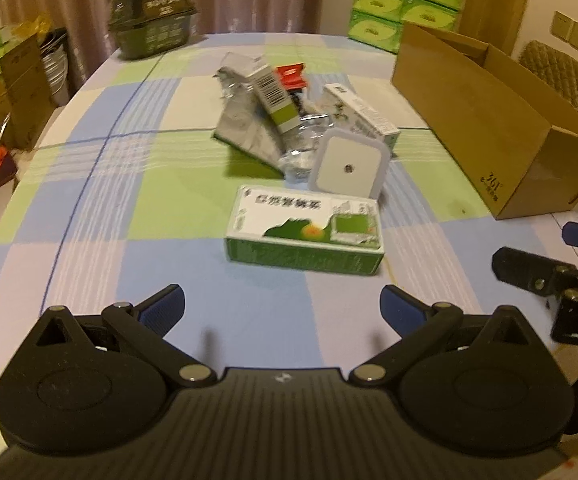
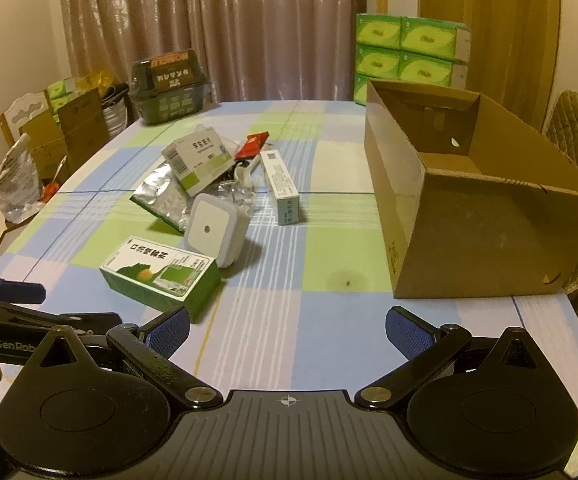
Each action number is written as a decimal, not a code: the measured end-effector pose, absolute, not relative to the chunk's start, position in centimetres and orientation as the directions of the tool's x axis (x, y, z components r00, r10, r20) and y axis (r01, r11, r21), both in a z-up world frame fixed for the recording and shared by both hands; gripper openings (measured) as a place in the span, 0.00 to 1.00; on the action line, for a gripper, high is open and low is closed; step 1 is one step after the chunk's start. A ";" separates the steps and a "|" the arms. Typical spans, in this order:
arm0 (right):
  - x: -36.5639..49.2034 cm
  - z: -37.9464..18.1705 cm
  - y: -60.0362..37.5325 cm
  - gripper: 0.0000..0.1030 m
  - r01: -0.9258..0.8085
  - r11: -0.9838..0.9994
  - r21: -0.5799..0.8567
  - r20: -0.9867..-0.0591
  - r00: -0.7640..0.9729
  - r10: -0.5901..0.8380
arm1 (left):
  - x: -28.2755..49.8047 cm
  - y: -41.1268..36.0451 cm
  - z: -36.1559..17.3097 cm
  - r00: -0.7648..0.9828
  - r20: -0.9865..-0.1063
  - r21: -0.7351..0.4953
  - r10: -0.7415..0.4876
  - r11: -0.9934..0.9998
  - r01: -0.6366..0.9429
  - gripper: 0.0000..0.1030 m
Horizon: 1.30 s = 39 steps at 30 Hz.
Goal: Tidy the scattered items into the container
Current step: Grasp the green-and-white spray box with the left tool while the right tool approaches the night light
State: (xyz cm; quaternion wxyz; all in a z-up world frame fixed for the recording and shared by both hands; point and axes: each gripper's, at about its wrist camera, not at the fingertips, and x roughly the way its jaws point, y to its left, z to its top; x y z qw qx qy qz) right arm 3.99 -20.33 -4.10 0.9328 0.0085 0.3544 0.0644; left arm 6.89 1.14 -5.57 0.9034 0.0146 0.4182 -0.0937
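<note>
While wide, both hand-held grippers (image 1: pixel 283 304) (image 2: pixel 287 326) behind green box (image 2: pixel 161 276), near carton (image 2: pixel 469 216).

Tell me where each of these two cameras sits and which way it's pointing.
Left wrist: sits on the left gripper, looking forward across the checked table at the green medicine box; its own open fingers show, with the right gripper at the right edge.
Right wrist: sits on the right gripper, facing the same pile and the cardboard box; its open fingers show, with the left gripper at the left edge.
Shared: the green medicine box, white square plug, cardboard box, table.
</note>
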 end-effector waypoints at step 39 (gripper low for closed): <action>9.2 -10.0 -12.7 0.98 -0.748 0.662 -0.042 -0.716 0.484 0.502 | 15.2 5.3 -8.7 0.577 -0.793 -0.063 -0.195 0.968 0.241 0.99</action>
